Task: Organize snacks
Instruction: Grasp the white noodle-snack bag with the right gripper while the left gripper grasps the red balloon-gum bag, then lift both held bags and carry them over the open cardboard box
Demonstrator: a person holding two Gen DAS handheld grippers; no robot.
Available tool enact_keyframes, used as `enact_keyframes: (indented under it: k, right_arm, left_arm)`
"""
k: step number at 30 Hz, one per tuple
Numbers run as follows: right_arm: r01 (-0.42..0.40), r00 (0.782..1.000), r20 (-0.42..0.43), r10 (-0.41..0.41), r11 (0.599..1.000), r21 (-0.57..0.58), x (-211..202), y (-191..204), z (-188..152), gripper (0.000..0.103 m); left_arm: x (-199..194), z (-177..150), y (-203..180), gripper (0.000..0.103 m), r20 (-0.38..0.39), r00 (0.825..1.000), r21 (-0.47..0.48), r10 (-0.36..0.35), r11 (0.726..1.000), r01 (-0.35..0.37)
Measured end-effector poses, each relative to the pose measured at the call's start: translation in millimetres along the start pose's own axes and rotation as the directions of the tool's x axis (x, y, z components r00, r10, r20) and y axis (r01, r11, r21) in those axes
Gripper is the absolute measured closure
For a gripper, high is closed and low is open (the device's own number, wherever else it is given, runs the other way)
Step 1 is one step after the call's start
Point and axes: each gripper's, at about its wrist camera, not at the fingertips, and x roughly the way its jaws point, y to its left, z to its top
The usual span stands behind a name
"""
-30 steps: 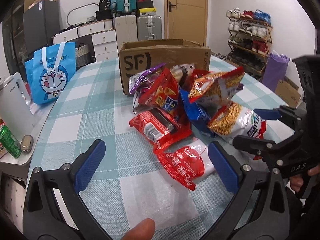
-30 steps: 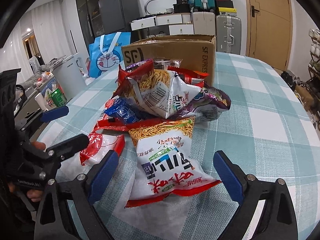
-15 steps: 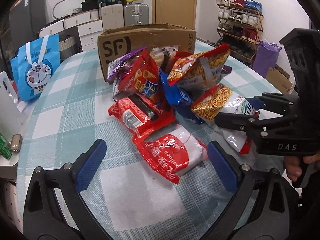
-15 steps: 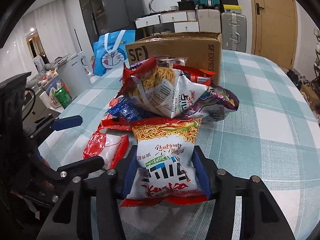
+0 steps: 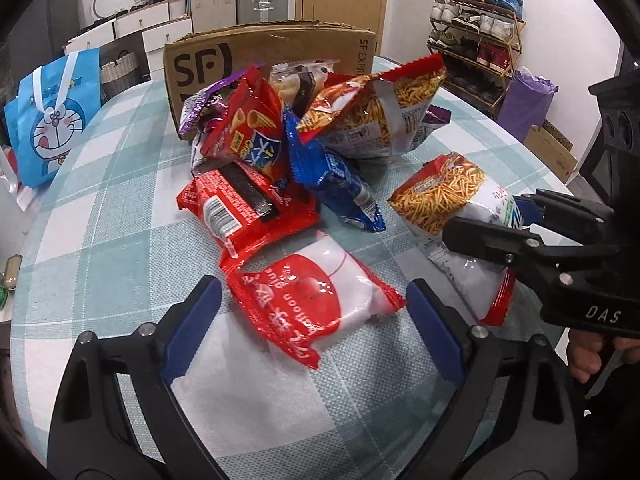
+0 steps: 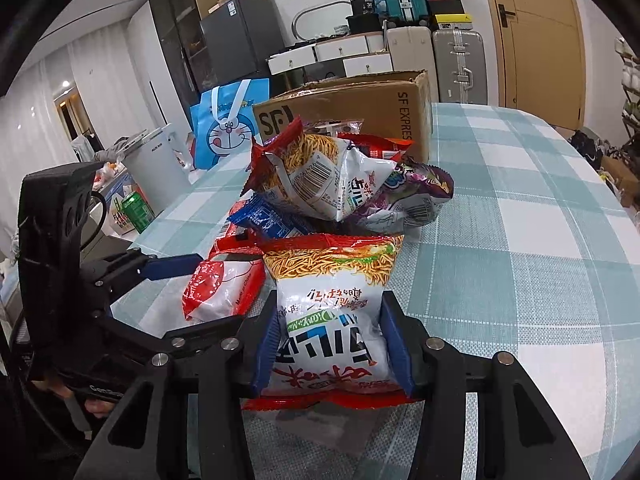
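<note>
A pile of snack bags (image 5: pixel 304 136) lies on the checked table in front of a brown SF cardboard box (image 5: pixel 272 56). My right gripper (image 6: pixel 332 344) is shut on a white noodle-snack bag (image 6: pixel 332 300) and holds it just above the table; the bag also shows in the left wrist view (image 5: pixel 444 200). My left gripper (image 5: pixel 312 320) is open, its blue pads on either side of a red and white balloon-print bag (image 5: pixel 312 300) lying flat. A second noodle bag (image 6: pixel 320 176) tops the pile.
A blue Doraemon tote bag (image 5: pixel 52 116) stands at the table's left edge. A green can (image 6: pixel 136 212) and a white appliance (image 6: pixel 156 164) sit beside the table. A shoe rack (image 5: pixel 476 44) and suitcases stand beyond.
My right gripper has closed on the white noodle-snack bag and raised it slightly. My left gripper has moved forward until its pads flank the balloon-print bag.
</note>
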Motion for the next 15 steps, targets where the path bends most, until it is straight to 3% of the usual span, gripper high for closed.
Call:
enact_keyframes:
  k: [8,15]
  right_arm:
    - [-0.008,1.0,0.006,0.008,1.0,0.002,-2,-1,-2,0.055]
    - [-0.012,1.0,0.022,0.012,1.0,-0.003,-6,2,-3,0.055]
  left_arm:
    - [1,-2,-3,0.043,-0.009,1.0,0.007,-0.02,1.0,0.02]
    - [-6,-11,2,0.05,0.008,0.999,-0.01,-0.044,0.999,0.044]
